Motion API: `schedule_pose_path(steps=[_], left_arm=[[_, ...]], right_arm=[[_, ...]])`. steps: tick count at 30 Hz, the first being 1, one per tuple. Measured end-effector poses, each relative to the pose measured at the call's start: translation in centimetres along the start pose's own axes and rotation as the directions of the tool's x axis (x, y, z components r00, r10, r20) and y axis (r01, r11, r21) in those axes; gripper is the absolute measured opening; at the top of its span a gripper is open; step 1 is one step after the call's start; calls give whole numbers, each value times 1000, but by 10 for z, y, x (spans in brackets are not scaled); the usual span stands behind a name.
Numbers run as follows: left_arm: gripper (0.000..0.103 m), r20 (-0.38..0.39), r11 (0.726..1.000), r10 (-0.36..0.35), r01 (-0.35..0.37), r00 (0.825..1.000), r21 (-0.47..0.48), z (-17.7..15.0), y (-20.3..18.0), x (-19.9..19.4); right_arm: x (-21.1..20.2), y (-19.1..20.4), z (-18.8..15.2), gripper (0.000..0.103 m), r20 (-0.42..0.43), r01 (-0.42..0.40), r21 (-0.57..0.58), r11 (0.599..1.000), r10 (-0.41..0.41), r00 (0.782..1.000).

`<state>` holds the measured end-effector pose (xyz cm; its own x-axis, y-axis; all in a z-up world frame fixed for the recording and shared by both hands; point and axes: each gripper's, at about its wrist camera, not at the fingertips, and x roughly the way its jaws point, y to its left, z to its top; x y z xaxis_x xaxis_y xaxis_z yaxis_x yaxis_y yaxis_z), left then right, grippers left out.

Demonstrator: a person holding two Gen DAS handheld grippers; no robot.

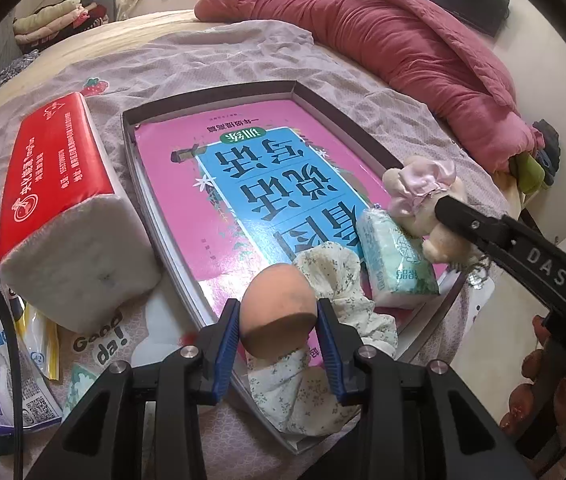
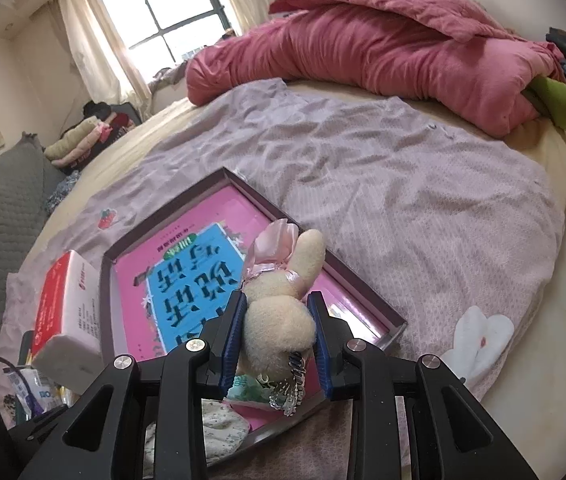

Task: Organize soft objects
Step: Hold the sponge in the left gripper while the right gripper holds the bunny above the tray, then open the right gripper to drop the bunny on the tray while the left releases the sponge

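The left tool (image 1: 278,322) grips one orange-brown egg-shaped sponge (image 1: 277,312) between its blue pads, above the near edge of a shallow dark-rimmed cardboard box lid (image 1: 219,90) lying on a bed. The right tool (image 2: 276,330) grips one cream plush rabbit with a pink satin bow (image 2: 281,312), held over the lid's right rim. Inside the lid lies one pink and blue children's book (image 1: 243,176), its far half bare ahead of both tools. Just ahead of the left tool, on the book, sit one floral cloth pouch (image 1: 335,276) and one small green-printed tissue packet (image 1: 393,264). One large red and white tissue pack (image 1: 67,208) lies left of the lid, just beside its rim. Beyond the lid, a wrinkled lilac sheet (image 2: 383,184) spreads open to one rolled pink quilt (image 2: 363,52).
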<state>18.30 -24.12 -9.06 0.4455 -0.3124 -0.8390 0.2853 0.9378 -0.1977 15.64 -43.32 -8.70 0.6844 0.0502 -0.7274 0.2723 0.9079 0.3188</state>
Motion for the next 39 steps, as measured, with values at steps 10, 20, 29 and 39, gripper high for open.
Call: schedule_pose_path(steps=[10, 20, 29, 39], left_arm=[[38, -3, 1000, -4, 4, 1000, -5, 0, 0, 0], [38, 0, 999, -21, 21, 1000, -31, 0, 7, -2], [38, -1, 998, -31, 30, 1000, -52, 0, 8, -3], [38, -4, 997, -42, 42, 999, -67, 0, 11, -4]], right_arm=[[12, -13, -1, 33, -59, -10, 63, 998, 14, 998], [17, 7, -1, 34, -81, -12, -32, 999, 9, 997], [16, 6, -1, 39, -75, 26, -32, 999, -28, 997], [8, 12, -2, 53, -31, 42, -60, 997, -44, 999]])
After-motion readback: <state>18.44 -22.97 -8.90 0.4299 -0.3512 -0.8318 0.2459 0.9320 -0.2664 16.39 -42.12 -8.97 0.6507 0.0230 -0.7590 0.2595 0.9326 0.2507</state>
